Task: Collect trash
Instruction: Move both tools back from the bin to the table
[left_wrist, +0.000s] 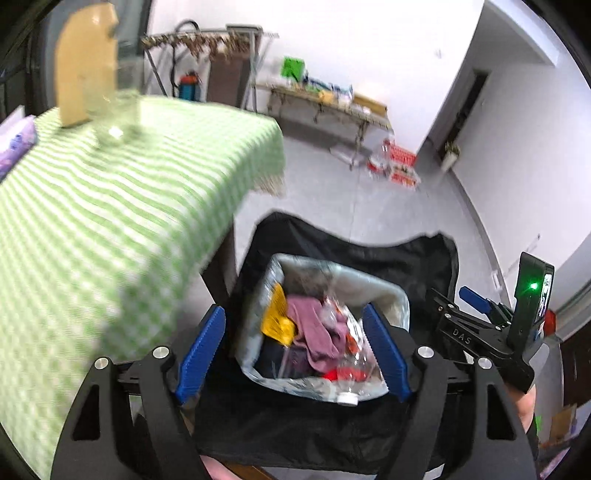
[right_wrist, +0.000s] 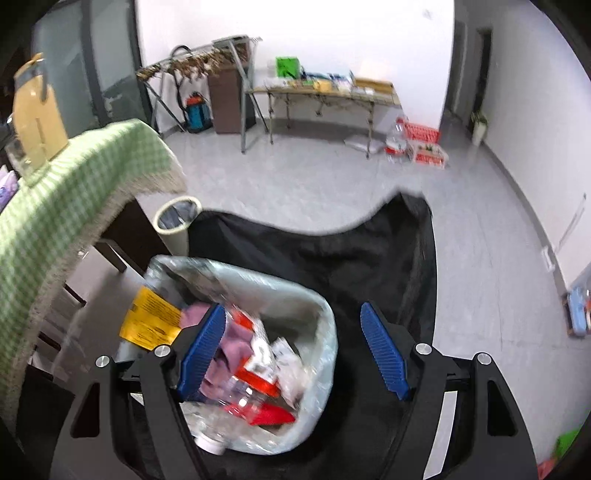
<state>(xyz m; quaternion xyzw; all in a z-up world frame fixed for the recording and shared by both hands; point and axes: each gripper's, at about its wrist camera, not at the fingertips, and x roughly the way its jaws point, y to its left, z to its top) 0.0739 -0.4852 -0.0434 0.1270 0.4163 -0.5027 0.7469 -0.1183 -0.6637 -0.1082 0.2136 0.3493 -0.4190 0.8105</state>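
Lined trash bin (left_wrist: 325, 328) sits on the floor beside the desk (left_wrist: 110, 206), wrapped by a black bag or fabric (left_wrist: 369, 266). Inside it I see a yellow wrapper (left_wrist: 275, 317), a pink cloth (left_wrist: 314, 328) and a clear plastic bottle (left_wrist: 351, 373) with its white cap toward me, long axis running roughly away from the camera.

Left tongs (left_wrist: 293, 354) hover directly over the bin, spread wide, nothing between the blue pads. Right tongs (right_wrist: 293, 354) also gape empty; from that view the bin (right_wrist: 314, 306) lies below and to their left, so my left hand is the better centred one. Right tongs visible in left view (left_wrist: 476, 306), off to the right of the bin.

Judgement: any further trash would lie desk-side, left of both tongs. Frames blurred.
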